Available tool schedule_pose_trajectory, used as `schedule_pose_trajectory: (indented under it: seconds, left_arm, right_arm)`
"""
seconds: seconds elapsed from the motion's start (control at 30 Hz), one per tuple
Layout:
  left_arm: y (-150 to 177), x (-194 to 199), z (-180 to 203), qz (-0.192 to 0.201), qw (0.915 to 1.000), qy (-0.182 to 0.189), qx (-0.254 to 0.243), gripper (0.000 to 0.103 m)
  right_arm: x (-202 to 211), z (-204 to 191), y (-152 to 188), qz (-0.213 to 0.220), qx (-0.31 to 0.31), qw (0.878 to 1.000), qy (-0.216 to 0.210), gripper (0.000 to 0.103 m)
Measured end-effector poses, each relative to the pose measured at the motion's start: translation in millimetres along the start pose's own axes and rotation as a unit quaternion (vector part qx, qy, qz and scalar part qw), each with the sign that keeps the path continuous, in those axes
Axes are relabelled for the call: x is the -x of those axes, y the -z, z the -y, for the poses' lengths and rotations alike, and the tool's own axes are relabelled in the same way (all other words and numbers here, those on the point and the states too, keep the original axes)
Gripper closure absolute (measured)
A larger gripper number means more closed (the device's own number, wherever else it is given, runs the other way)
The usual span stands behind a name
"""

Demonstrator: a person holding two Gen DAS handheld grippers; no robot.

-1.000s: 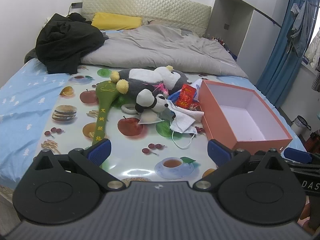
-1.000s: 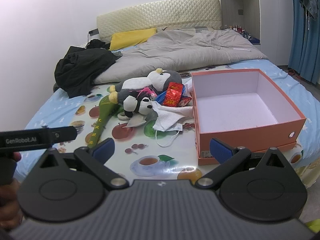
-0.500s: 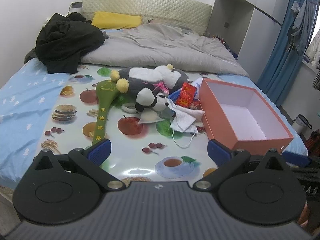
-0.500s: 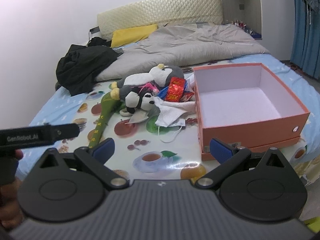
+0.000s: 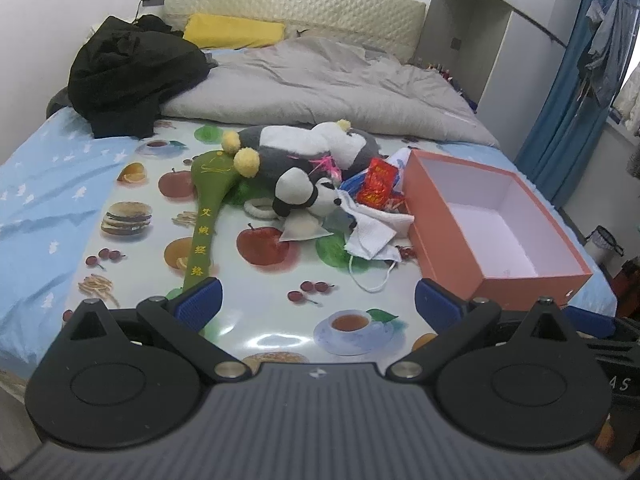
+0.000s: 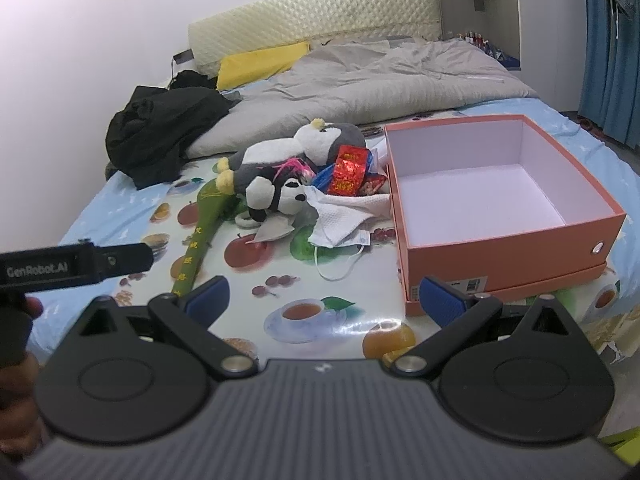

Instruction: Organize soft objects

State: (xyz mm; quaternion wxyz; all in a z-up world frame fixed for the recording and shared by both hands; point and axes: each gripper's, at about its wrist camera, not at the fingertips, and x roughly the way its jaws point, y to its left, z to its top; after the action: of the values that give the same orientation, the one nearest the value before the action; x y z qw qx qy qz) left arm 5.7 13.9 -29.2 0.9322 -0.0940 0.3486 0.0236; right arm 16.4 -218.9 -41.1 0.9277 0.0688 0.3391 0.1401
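Both hand-held grippers are hanging open and carrying nothing: left hand-held gripper [image 5: 316, 300] and right hand-held gripper [image 6: 326, 296] are hovering over the near edge of the bed, jaws spread wide, well short of the pile.

Soft things are all lying in one heap on the glossy fruit-and-food printed plastic sheet [image 6: 320, 312] just left of the open salmon-orange cardboard box [image 6: 508, 256]. Heap: grey-and-white plush penguin with yellow feet [image 5: 304, 152], small black-and-white plush panda [image 6: 276, 196] lying against it, long green fabric mallet with yellow lettering [image 5: 206, 216] running toward the near edge, white waffle-textured cloth [image 6: 344, 216] touching the box wall, white face mask with ear loops [image 5: 372, 256] under the cloth, shiny red snack packet [image 6: 348, 172] on top.

Box interior is showing only its pale lining, so nothing is looking sorted yet; the task is reading as at its very start, every item still to be picked and placed. Cloth and mask are sitting nearest the box, so probably the easiest first picks.

Behind: rumpled grey duvet [image 5: 320, 88], black clothing heap [image 5: 132, 76], yellow pillow [image 5: 236, 36], none likely in play.
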Motion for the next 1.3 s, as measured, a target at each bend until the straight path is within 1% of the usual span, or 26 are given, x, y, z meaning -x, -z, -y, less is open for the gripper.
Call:
schedule_pose_trajectory:
  seconds: [0.13,0.2,0.33,0.37,0.47,0.63,0.77,0.83,0.9,0.97,1.07,1.2,1.3]
  left_arm:
    - [-5,-6,-4,0.003,1.0,-0.003,-0.005,0.0]
    - [-8,-11,-6,0.002,0.9999,-0.008,-0.009,0.0]
    - [-12,-24,-11,-0.005,0.9998,-0.019,-0.009,0.0]
    - [-12,-29,-13,-0.009,0.9997,-0.022,-0.005,0.0]
    - [-12,-45,-19,-0.012,0.9997,-0.021,0.0,0.0]
    - [-17,-80,-29,-0.027,0.9993,-0.023,0.015,0.0]
    - [-25,-103,-33,-0.031,0.9989,-0.034,0.007,0.0]
    - [-29,-115,-37,-0.033,0.9987,-0.039,0.007,0.0]
    - [-32,-128,-41,-0.036,0.9986,-0.038,0.01,0.0]
    - [-35,-142,-45,-0.037,0.9983,-0.042,0.014,0.0]
    - [-37,-163,-49,-0.036,0.9985,-0.038,0.019,0.0]
    - [-39,-194,-55,-0.045,0.9984,-0.028,0.021,0.001]
    - [-42,-213,-60,-0.048,0.9985,-0.01,0.025,0.001]
  right_arm:
    - [-7,0,-5,0.002,-0.002,1.0,-0.008,0.0]
    - [-12,-1,-8,0.001,-0.004,1.0,-0.006,0.0]
    - [-25,-4,-12,0.004,0.012,1.0,0.001,0.001]
    - [-30,-4,-12,0.0,0.01,1.0,-0.001,0.003]
    - [-43,-1,-10,-0.008,0.006,1.0,-0.021,0.003]
    - [-70,-7,-8,-0.015,0.028,0.999,-0.017,0.004]
    - [-91,-11,-12,-0.014,0.042,0.999,-0.018,0.005]
    - [-103,-13,-15,-0.02,0.043,0.999,-0.026,0.012]
    - [-115,-16,-16,-0.028,0.047,0.998,-0.033,0.026]
    - [-127,-20,-17,-0.033,0.052,0.997,-0.038,0.03]
    - [-146,-24,-17,-0.032,0.064,0.997,-0.035,0.031]
    - [-172,-22,-18,-0.018,0.06,0.997,-0.035,0.031]
    - [-193,-21,-18,-0.01,0.055,0.998,-0.034,0.031]
